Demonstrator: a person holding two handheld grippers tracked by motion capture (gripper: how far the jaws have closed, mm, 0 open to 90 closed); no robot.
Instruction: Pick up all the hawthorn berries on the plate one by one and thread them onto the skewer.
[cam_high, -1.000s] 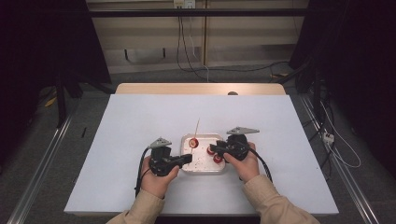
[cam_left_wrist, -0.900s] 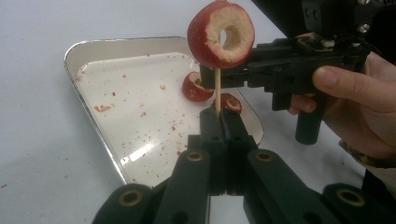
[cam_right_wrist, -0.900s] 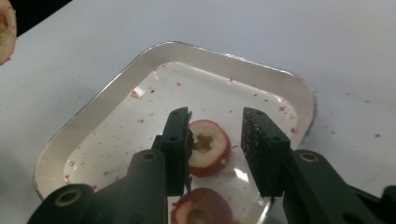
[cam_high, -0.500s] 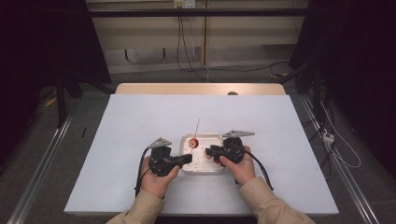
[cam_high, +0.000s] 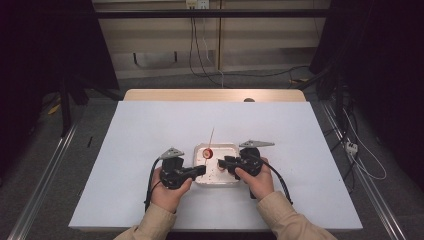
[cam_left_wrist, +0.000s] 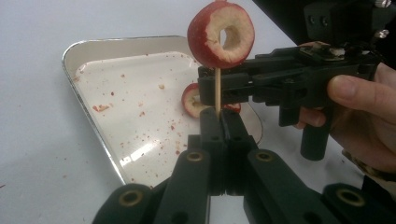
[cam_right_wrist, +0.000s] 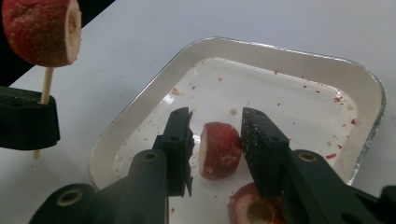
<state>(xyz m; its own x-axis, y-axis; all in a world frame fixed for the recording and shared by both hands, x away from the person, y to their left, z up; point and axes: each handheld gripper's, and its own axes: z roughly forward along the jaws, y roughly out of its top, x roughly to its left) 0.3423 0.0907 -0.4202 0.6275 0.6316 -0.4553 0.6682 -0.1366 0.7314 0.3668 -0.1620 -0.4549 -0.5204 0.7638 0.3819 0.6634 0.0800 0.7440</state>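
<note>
surface: white table (cam_high: 150, 130), dark room, foil tray (cam_high: 231, 148) near front edge
left gripper (cam_left_wrist: 223, 122): jaws pressed together on skewer (cam_left_wrist: 217, 93), upright, one fruit ring (cam_left_wrist: 220, 33) threaded on top
right gripper (cam_right_wrist: 215, 140): jaws apart, straddling fruit piece (cam_right_wrist: 219, 150) in tray, contact unclear
second piece (cam_right_wrist: 252, 205): in tray, under right jaw

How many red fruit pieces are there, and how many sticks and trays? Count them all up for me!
Red cored fruit pieces: 3, one on the stick, one between the right gripper's open jaws, one at the tray's near edge
Thin wooden skewer sticks: 1, shut in the left gripper
Shallow white metal trays: 1
Total: 5
</note>
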